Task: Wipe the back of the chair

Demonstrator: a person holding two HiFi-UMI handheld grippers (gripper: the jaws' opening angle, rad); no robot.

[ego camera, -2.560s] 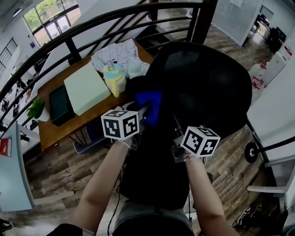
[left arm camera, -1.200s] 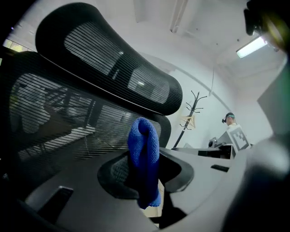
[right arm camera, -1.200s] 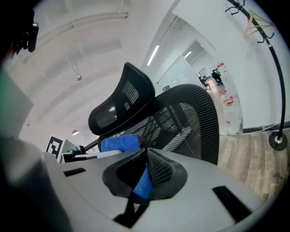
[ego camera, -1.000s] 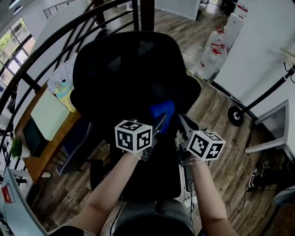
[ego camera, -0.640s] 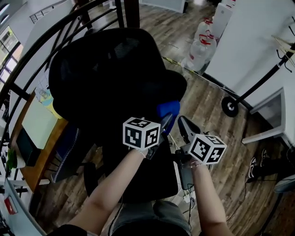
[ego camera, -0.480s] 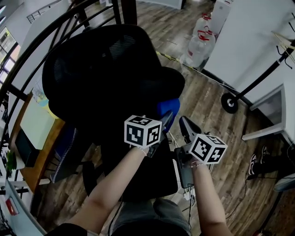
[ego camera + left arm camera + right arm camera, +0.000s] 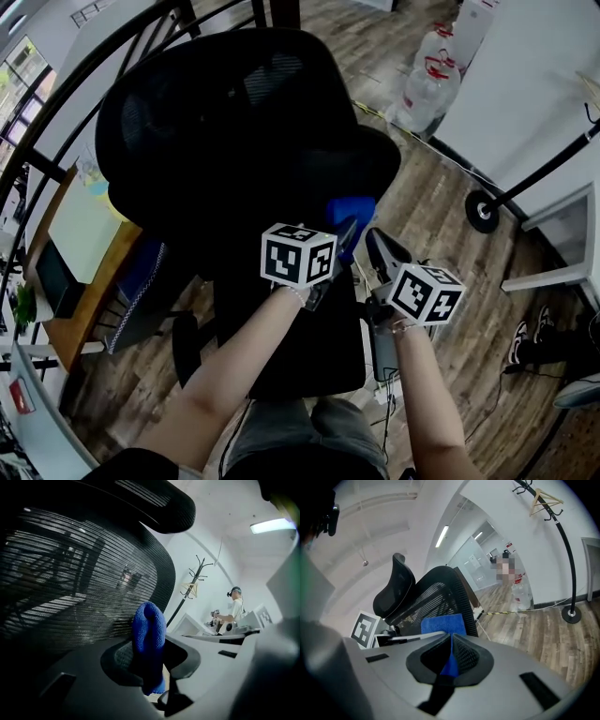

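Chair back [image 7: 216, 141] stands upright ahead, so the left gripper [image 7: 147, 667] comes in level, clamped on a folded blue cloth [image 7: 149, 630] pressed to its mesh. Right gripper [image 7: 451, 660], just beside, is closed on a thin edge of that cloth, probably keeping it spread for wiping.

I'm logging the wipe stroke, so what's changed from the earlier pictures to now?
The blue cloth, clamped in the left gripper, slid from the left side of the chair back to its right edge. The right gripper came up and now pinches it too. The left gripper's hold is unchanged.
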